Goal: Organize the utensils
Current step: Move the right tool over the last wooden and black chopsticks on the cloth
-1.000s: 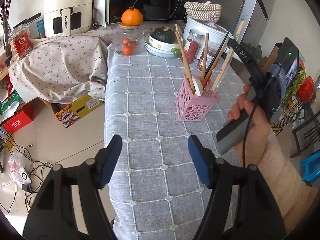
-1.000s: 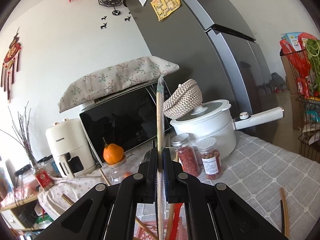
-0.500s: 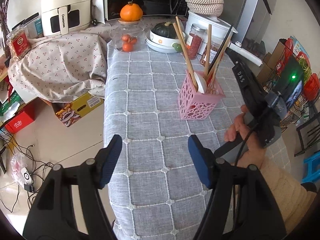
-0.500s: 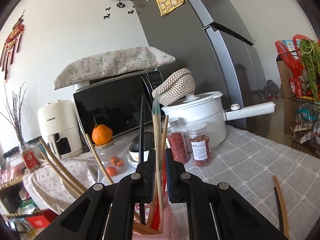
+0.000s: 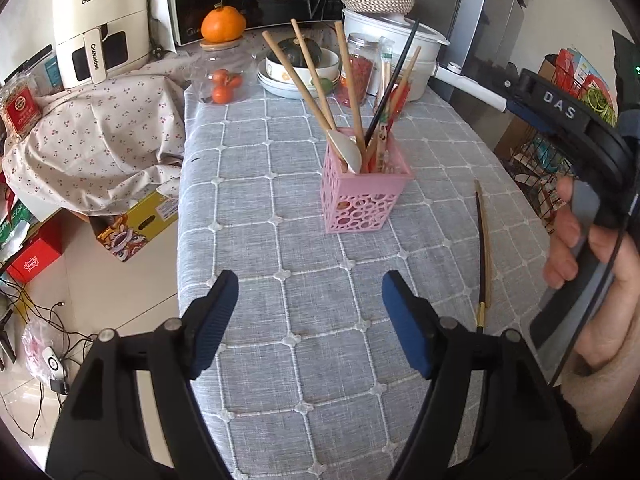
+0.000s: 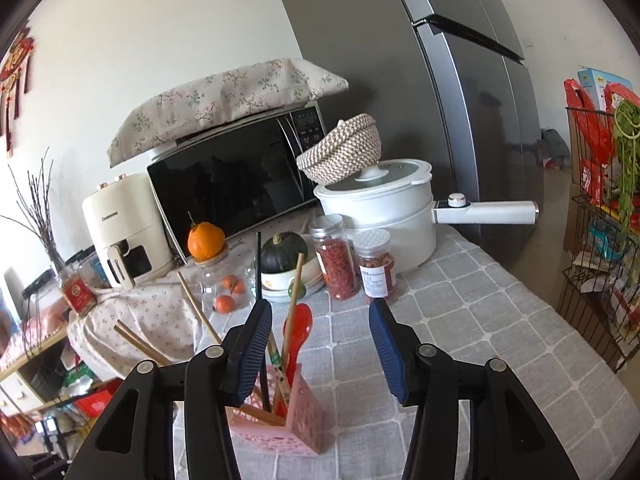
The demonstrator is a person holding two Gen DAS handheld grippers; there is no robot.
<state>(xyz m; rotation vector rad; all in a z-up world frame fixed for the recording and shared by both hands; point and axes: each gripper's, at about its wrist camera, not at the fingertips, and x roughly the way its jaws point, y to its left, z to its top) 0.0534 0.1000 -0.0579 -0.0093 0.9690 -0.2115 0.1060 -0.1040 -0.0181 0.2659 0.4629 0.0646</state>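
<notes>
A pink perforated holder (image 5: 366, 196) stands mid-table on the grey checked cloth, filled with wooden chopsticks, a black chopstick, a paper-wrapped pair (image 5: 385, 80) and a white spoon (image 5: 346, 152). A dark chopstick pair (image 5: 483, 248) lies flat on the cloth to its right. My left gripper (image 5: 309, 280) hovers near the table's front, its jaws opening with nothing between them. In the right wrist view, my right gripper (image 6: 320, 308) sits just above and behind the holder (image 6: 280, 420); its jaws are opening and nothing is between the pads. A red spoon (image 6: 298, 332) stands in the holder.
At the back stand a white pot (image 6: 384, 216) with a long handle, two spice jars (image 6: 338, 264), a bowl holding a dark squash (image 5: 298, 62), a jar topped by an orange (image 5: 222, 24), a microwave and an air fryer (image 5: 94, 28). The table's left edge drops to the floor. A wire rack (image 6: 600, 260) stands right.
My right gripper was shut on the paper-wrapped chopsticks; its jaws have spread and the chopsticks now stand in the holder. The left gripper drifted across the table and its jaws widened slightly.
</notes>
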